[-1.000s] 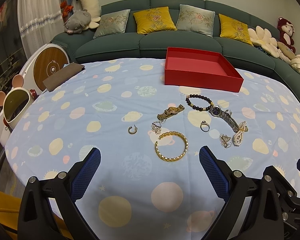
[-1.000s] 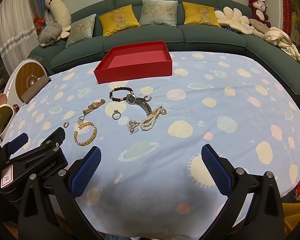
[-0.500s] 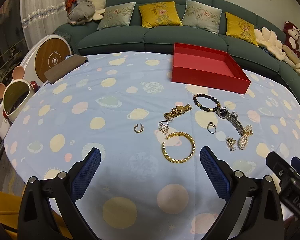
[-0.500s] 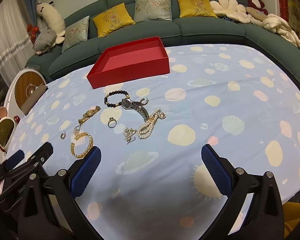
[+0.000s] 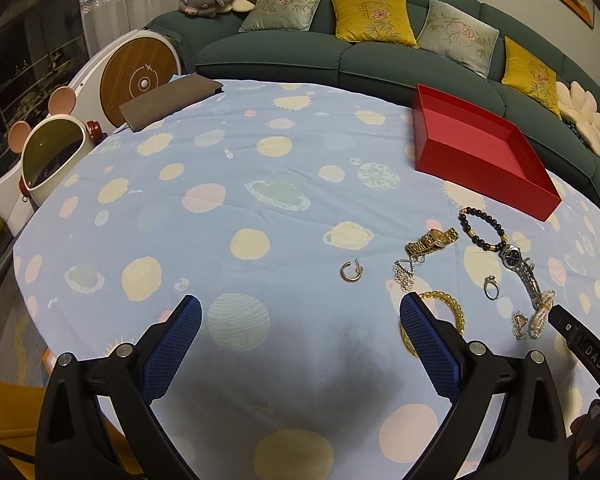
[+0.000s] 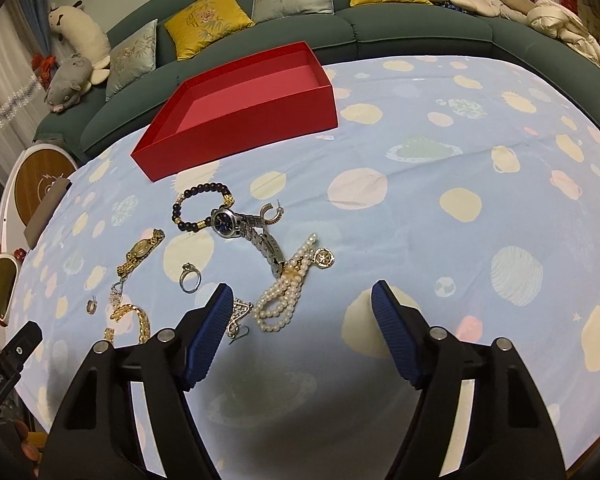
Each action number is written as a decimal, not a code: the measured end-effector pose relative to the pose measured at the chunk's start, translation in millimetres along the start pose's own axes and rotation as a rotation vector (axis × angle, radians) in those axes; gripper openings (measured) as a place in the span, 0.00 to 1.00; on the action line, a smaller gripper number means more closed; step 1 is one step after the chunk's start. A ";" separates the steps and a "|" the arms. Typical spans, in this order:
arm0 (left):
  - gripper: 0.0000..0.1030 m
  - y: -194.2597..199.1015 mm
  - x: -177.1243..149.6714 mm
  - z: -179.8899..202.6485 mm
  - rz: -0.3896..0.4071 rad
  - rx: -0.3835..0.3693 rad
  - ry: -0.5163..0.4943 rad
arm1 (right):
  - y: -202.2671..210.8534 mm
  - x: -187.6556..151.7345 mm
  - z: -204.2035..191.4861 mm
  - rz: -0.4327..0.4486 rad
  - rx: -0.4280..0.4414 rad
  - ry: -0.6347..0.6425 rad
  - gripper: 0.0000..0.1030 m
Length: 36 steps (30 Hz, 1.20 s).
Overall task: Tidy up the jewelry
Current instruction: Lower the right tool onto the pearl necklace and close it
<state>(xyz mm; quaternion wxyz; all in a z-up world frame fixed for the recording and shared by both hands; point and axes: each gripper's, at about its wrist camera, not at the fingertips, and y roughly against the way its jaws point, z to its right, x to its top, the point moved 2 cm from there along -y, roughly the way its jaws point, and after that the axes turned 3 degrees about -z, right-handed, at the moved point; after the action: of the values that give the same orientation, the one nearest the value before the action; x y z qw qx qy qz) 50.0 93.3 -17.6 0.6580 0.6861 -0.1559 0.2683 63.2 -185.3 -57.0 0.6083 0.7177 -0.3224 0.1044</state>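
right wrist view: the jewelry lies loose on the planet-print tablecloth, all of it in front of the red box, which looks empty. nearest the right gripper is the pearl strand, doubled up with a gold charm at its far end and touching the silver watch, whose band runs under the pearls' top. the dark bead bracelet sits against the watch face, with a hoop earring just beside them. further left are a ring, a gold watch and a gold bangle.

the right gripper's jaws have just been closing; they are part open with nothing between them, the pearls just off the left pad. the left gripper is spread wide and empty, and its right finger hides part of the bangle.

the step in hand looks like a first pick, probably the pearls. to do it well, shift left so the bundle sits centred between the pads, come low to the cloth and pinch the doubled middle. lift slowly, since the strand may drag the watch or snag the small silver piece by the left pad. avoid pinching the cloth.
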 end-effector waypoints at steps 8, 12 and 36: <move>0.95 -12.3 -0.1 7.3 -0.029 -0.041 -0.013 | -18.5 -2.0 -0.4 -0.030 0.014 0.019 0.50; 0.95 -15.3 -0.4 15.5 -0.037 -0.067 -0.021 | -20.0 -2.5 -2.0 -0.015 -0.002 0.045 0.49; 0.95 -57.7 43.6 82.4 -0.003 -0.165 -0.197 | 5.5 3.3 24.9 0.023 0.041 0.040 0.18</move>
<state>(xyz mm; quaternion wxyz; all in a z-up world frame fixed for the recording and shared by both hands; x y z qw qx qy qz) 131.3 23.0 -39.1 0.6940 0.6530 -0.2403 0.1849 56.5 -210.2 -56.7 0.5985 0.7241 -0.3163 0.1322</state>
